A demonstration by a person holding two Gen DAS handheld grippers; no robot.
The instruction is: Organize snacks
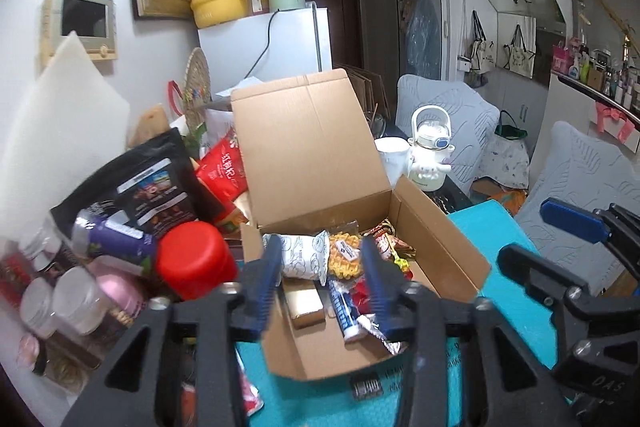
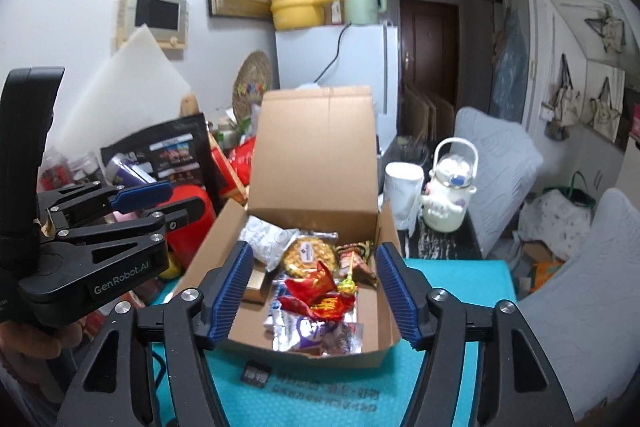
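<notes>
both grippers hang just short of the cardboard box (image 2: 304,163), nothing in either: left gripper (image 1: 320,279) jaws part open w/ no snack between the pads, right gripper (image 2: 314,291) jaws wider, also empty. inside the box the snacks are piled loose (red crisp packet (image 2: 320,293) on top, waffle pack (image 2: 310,255) and white pouch (image 2: 266,241) toward the back), so a grab there could drag neighbours out. behind the box its raised lid (image 2: 316,143) could tip shut if bumped, & left of the box the red-lidded jar (image 1: 192,261) and black bag (image 1: 160,183) crowd the wall, likely to topple.
</notes>
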